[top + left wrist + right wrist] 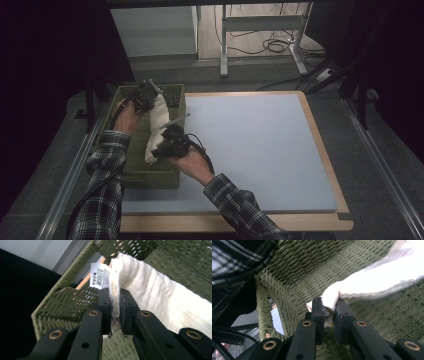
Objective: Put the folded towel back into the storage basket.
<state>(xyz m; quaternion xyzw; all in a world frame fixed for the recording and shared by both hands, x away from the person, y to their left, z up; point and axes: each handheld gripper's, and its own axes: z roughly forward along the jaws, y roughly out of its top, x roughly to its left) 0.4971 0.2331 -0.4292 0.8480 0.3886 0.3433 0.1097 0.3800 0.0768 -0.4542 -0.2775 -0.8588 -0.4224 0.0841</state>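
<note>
Both grippers' fingers [105, 302] pinch a soft cream cloth [160, 297], seemingly a towel, over the woven green basket [65, 302].

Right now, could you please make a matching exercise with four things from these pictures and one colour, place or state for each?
Things:
1. cloth
2. basket
3. label
4. left gripper

Descriptions:
A. green, woven
B. white with a barcode, at the cloth's end
C. shut on one end of the cloth
D. cream, stretched over the basket

Pairs: 1-D, 2-A, 3-B, 4-C
</note>
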